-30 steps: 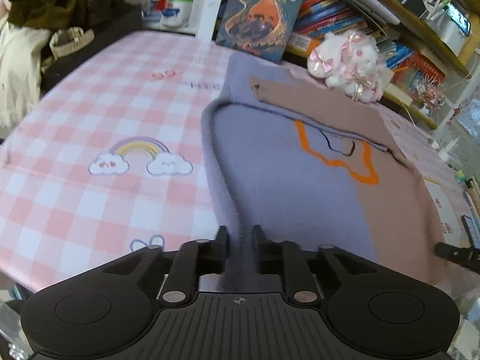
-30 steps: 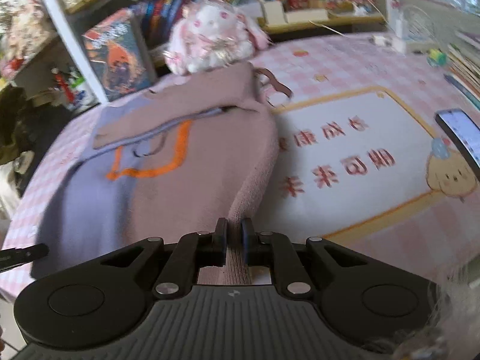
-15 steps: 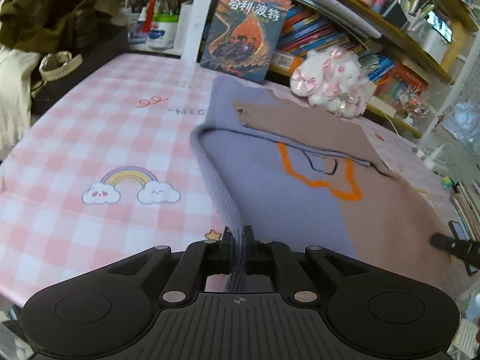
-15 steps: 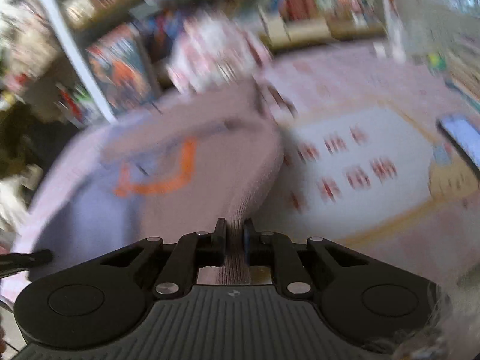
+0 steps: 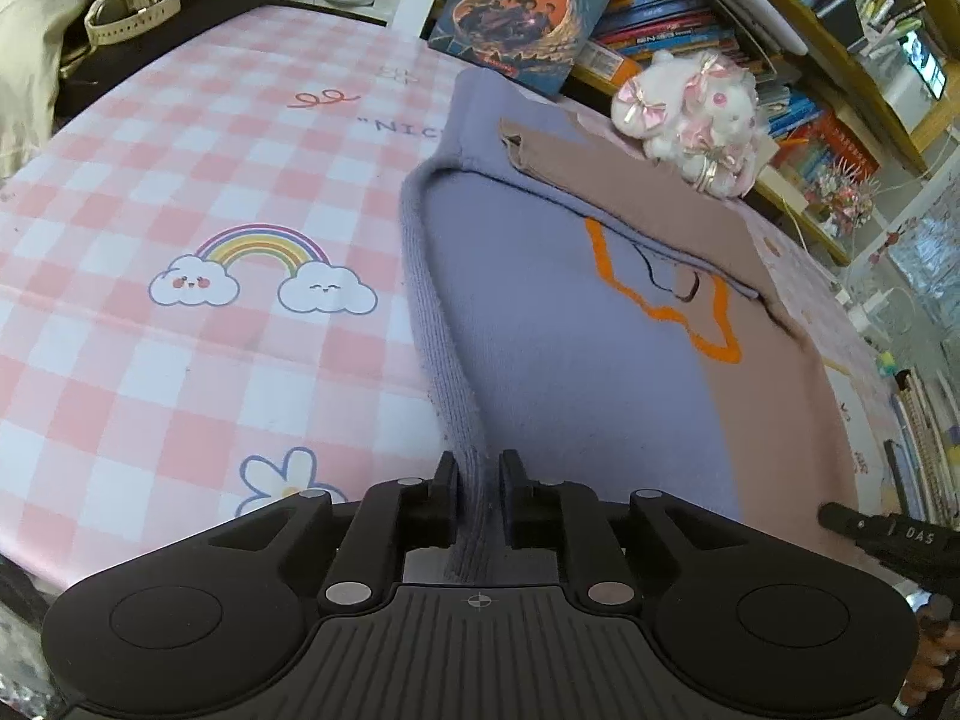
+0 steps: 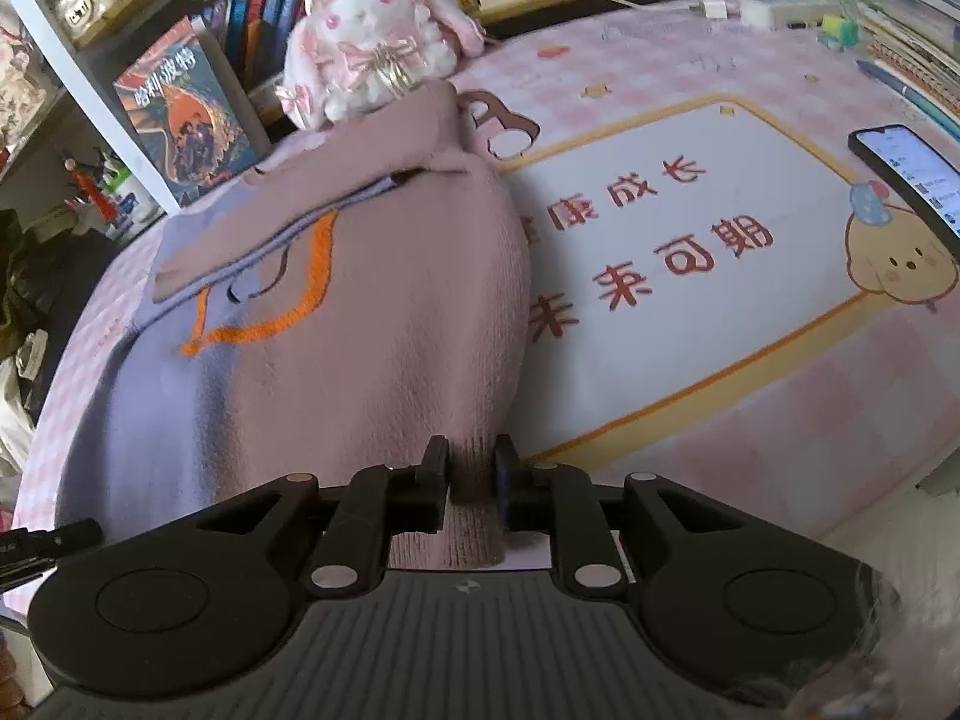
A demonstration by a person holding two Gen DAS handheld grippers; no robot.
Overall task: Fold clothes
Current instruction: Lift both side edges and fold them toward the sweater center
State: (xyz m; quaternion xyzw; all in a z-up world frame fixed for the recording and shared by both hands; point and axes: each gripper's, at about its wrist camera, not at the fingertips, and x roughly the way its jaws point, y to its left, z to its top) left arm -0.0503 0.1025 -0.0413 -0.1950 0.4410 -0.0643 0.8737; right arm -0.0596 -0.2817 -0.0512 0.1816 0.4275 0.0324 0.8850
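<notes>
left gripper (image 5: 479, 483): jaws opening a little, lilac hem of sweater (image 5: 570, 360) between the pads, touching
right gripper (image 6: 470, 474): jaws opening slightly, mauve hem corner between them
sweater place: one, flat on pink checked mat (image 5: 180, 180), near edge lifted; just in front of plush bunny (image 6: 372, 42)
handling: soft thick knit, light, sags and stretches; hold at both ribbed hem corners
count: one sweater, two grippers, one bunny, one phone (image 6: 906, 162) right of sweater, well apart

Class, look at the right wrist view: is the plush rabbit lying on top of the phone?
No. The plush rabbit sits at the sweater's far end, while the phone lies apart near the right edge.
</notes>
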